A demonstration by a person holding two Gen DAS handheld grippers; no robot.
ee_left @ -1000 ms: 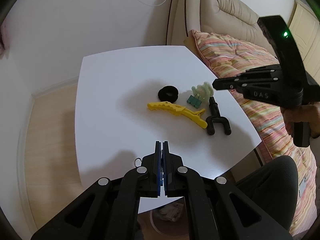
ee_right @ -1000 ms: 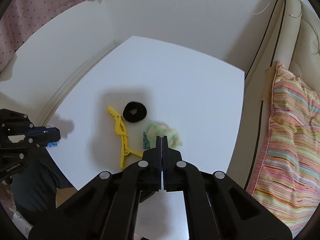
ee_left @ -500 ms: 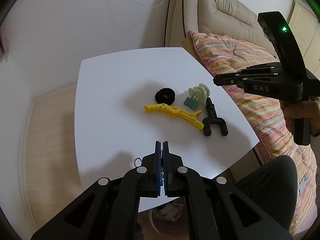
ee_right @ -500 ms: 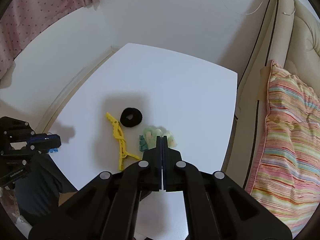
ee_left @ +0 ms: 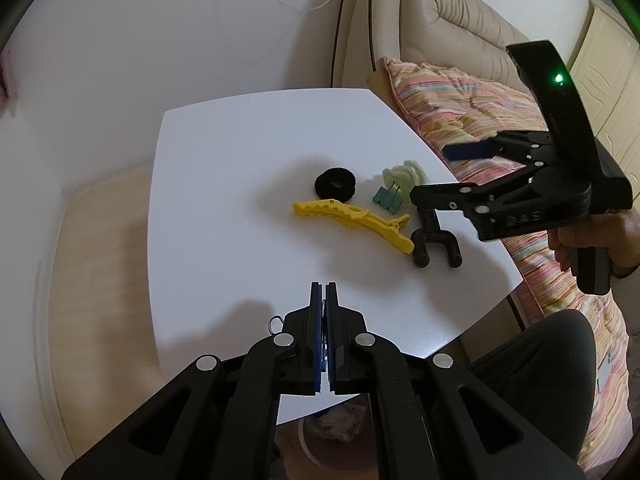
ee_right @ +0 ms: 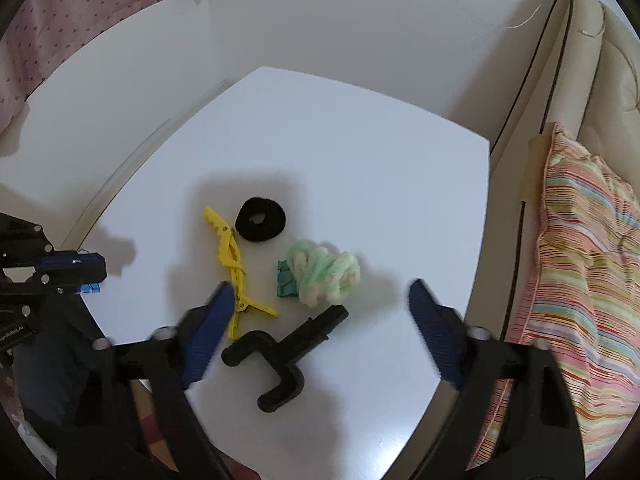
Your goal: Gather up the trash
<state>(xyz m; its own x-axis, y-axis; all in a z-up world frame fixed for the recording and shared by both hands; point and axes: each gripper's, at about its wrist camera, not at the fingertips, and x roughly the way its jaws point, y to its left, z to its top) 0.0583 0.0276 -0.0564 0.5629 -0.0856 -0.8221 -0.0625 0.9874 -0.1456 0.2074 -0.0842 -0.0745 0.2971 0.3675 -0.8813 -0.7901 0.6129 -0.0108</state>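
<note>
I am seeing the right gripper (ee_right: 320,312) spreading its fingers wide, where half a second ago they were pressed together; it is hovering over the white table (ee_right: 360,168). My left gripper (ee_left: 324,292) is staying clenched, gripping nothing that I can see, at the near edge. Five items are lying clustered: one black hair tie (ee_right: 260,219), one yellow clip (ee_right: 233,268), one teal clip (ee_right: 286,280), one green fuzzy scrunchie (ee_right: 326,272), one black forked holder (ee_right: 288,356).

Yellow clip (ee_right: 234,276), black scrunchie (ee_right: 260,219), prob. green-cream yarn (ee_right: 326,270), striped cushion (ee_right: 588,248).
</note>
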